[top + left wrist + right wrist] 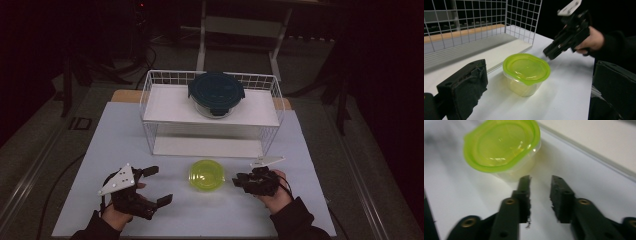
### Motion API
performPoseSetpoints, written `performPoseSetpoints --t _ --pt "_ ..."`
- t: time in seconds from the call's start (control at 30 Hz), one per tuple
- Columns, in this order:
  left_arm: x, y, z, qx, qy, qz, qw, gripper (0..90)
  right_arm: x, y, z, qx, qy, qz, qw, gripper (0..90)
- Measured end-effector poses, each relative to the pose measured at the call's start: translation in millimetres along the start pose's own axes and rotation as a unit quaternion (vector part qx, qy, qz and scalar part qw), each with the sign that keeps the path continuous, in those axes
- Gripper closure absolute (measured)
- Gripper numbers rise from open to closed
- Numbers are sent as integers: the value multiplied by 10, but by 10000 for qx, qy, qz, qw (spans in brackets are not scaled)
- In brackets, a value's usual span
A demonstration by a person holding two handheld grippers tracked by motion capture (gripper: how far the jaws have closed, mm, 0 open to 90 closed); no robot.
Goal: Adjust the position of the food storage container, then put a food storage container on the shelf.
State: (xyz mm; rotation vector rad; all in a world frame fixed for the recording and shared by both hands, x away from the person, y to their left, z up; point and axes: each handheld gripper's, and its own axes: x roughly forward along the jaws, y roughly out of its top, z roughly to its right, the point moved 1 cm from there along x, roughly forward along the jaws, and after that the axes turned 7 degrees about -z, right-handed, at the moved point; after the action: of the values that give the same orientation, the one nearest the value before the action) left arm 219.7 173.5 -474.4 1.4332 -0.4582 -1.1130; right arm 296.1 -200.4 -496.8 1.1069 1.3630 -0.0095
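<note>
A small clear tub with a lime-green lid stands on the white table between my two grippers. My left gripper rests to its left with the jaws spread wide and nothing in them; in the left gripper view one black pad sits at the left and the tub lies ahead. To the right of the tub, my right gripper points at it from a short gap away. In the right gripper view the gripper is open with bare table between its jaws, just short of the tub.
A white wire rack with two shelves stands behind the tub. A round glass container with a dark lid sits on its top shelf. The white table surface ends at dark floor on both sides.
</note>
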Motion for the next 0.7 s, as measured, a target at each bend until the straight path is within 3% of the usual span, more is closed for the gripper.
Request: performPoseSetpoints --t 0.2,0.33,0.43,0.53,0.7 --pt "59 120 -13 126 44 -45 9999 0 -239 35 -41 147 -89 416 9990 355" --pt "148 177 -15 -1 14 -236 9997 0 -311 70 -39 173 136 661 9976 203" --pt "221 209 -39 -165 -83 -287 9994 0 -317 105 -32 242 278 755 9965 189" --pt "287 245 -73 -233 9 -443 9987 0 -302 141 -15 273 464 866 9948 226" --pt "390 285 -152 -475 -53 -679 9965 0 -232 206 -4 129 536 960 9939 220"
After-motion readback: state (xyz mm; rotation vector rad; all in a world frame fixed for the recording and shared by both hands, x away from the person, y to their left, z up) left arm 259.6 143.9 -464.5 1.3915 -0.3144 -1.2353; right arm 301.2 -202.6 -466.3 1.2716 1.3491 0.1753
